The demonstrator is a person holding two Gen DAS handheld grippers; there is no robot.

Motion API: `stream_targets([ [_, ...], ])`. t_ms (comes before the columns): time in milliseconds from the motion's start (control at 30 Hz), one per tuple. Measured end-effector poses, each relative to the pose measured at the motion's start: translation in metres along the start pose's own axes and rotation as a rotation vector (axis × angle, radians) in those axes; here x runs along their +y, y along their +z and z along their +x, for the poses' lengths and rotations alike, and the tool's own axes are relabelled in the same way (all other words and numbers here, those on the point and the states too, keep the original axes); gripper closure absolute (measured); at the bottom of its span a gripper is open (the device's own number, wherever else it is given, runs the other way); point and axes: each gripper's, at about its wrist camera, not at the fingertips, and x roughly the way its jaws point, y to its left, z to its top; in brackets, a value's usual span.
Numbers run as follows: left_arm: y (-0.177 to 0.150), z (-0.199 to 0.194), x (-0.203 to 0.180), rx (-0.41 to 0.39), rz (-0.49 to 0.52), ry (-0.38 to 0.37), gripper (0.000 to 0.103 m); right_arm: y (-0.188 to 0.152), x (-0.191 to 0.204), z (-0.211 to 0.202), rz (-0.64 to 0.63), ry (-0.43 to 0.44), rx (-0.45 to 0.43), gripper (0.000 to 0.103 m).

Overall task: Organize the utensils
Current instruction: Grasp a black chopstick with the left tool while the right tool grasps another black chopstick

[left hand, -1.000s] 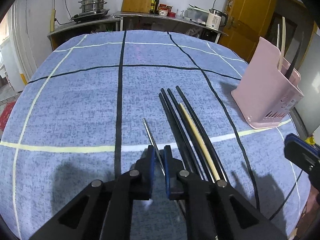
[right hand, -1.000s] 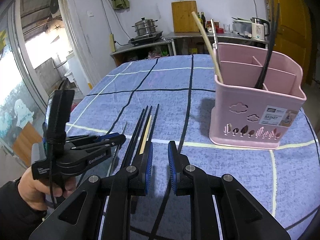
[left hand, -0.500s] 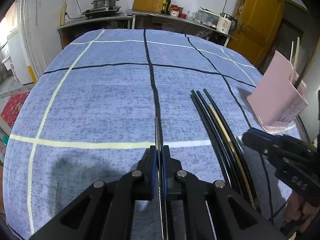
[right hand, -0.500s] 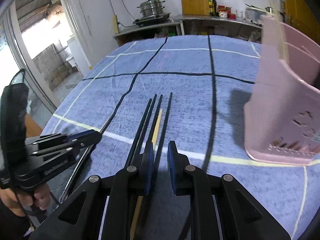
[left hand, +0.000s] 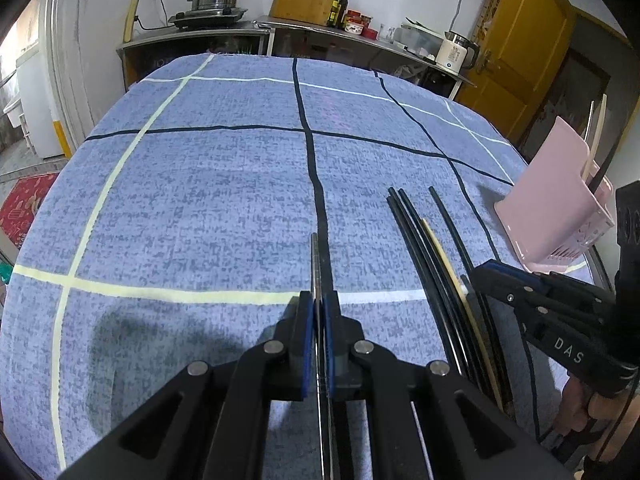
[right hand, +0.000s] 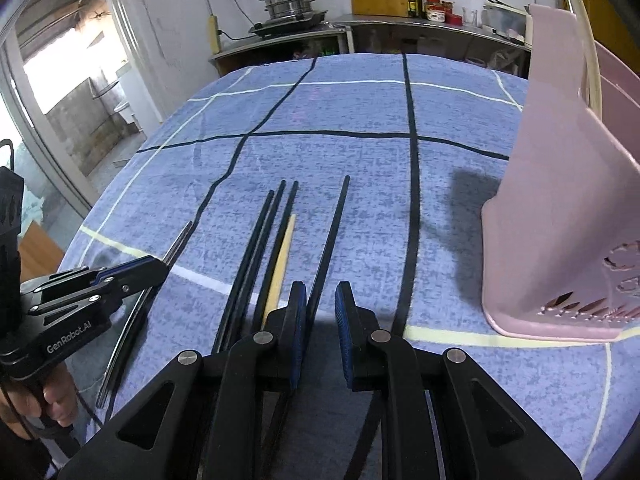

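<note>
My left gripper (left hand: pixel 319 312) is shut on a thin metal chopstick (left hand: pixel 315 260) that sticks forward over the blue checked tablecloth; it also shows in the right wrist view (right hand: pixel 178 242). Several black chopsticks (right hand: pixel 264 232) and one pale wooden chopstick (right hand: pixel 282 260) lie side by side on the cloth. My right gripper (right hand: pixel 320 308) is open, its jaws either side of a separated black chopstick (right hand: pixel 332 232). The pink utensil basket (right hand: pixel 560 208) stands to the right, with chopsticks in it.
A kitchen counter (left hand: pixel 256 30) with a steel steamer pot, cutting board, bottles and kettle runs behind the table. A yellow door (left hand: pixel 516 48) is at back right. The tablecloth edge (left hand: pixel 24 320) curves down on the left.
My left gripper closed on the metal chopstick. My right gripper came down and forward over the chopsticks, and one black chopstick now lies apart from the others between its jaws.
</note>
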Motion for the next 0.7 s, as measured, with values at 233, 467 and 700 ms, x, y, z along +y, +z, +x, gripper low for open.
stream_targets([
  [233,0.01,0.007,-0.005,0.03,0.049,0.009,0.097,0.009,0.006,0.008,-0.02,-0.027,0.014,0.087],
  [467,0.013,0.01,-0.015,0.055,0.121,0.049,0.097,0.013,0.01,0.012,-0.039,-0.056,0.015,0.094],
  [700,0.018,0.012,-0.019,0.069,0.129,0.057,0.097,0.015,0.006,-0.001,-0.018,-0.007,0.004,0.098],
])
